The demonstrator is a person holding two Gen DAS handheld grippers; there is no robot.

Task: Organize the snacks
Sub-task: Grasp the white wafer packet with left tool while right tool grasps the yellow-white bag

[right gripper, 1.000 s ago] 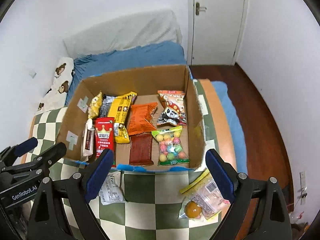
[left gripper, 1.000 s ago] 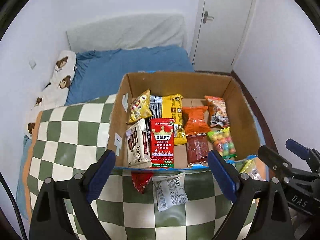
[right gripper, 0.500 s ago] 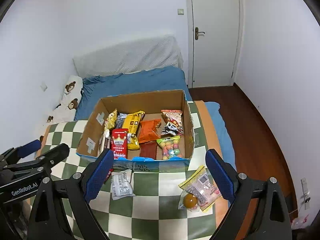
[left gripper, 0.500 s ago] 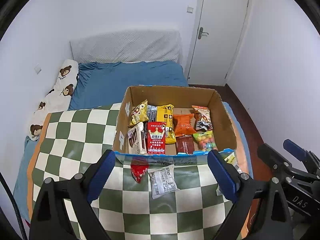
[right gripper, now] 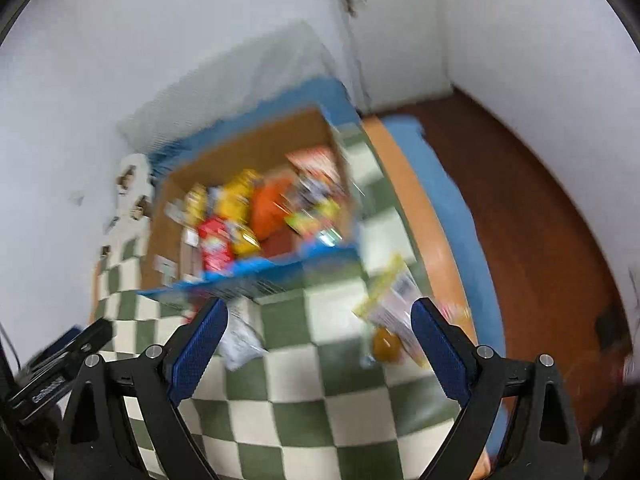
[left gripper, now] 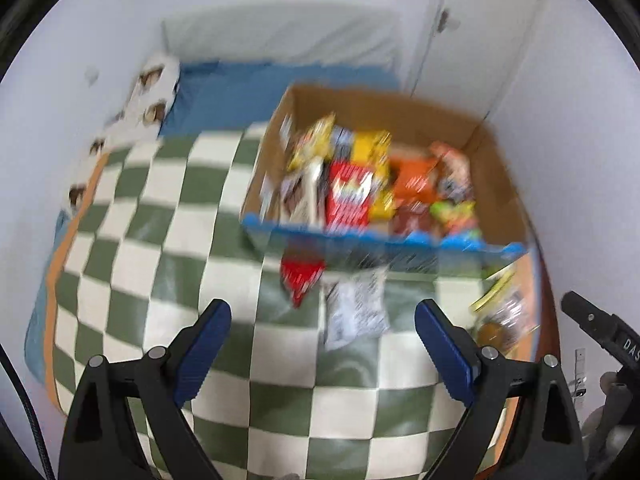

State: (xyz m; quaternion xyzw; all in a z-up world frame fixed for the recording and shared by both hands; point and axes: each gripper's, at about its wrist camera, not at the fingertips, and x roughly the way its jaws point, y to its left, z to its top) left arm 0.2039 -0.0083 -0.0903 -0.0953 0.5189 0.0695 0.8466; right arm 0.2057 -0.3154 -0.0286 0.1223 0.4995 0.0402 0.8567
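A cardboard box (left gripper: 496, 168) holding several snack packets stands on a green-and-white checked blanket (left gripper: 160, 240); both views are motion-blurred. In front of the box lie a red packet (left gripper: 300, 276), a white packet (left gripper: 354, 308) and, to the right, a clear yellow-edged bag with an orange item (left gripper: 500, 312). My left gripper (left gripper: 322, 344) hangs open above the blanket, near the white packet, nothing between its fingers. My right gripper (right gripper: 318, 340) is open too, over the blanket between the white packet (right gripper: 240, 340) and the yellow-edged bag (right gripper: 394, 312). The box (right gripper: 248, 144) lies beyond it.
The blanket covers a bed with a blue sheet (left gripper: 240, 80) and a bear-print pillow (left gripper: 148, 80) by the white wall. A brown wooden floor (right gripper: 540, 200) runs along the bed's right side. A white door (left gripper: 472, 20) stands behind the box.
Both views first pulled back from the box, then swung sideways and tilted, now blurred. The loose packets sit nearer the fingers. Both grippers stayed open and empty.
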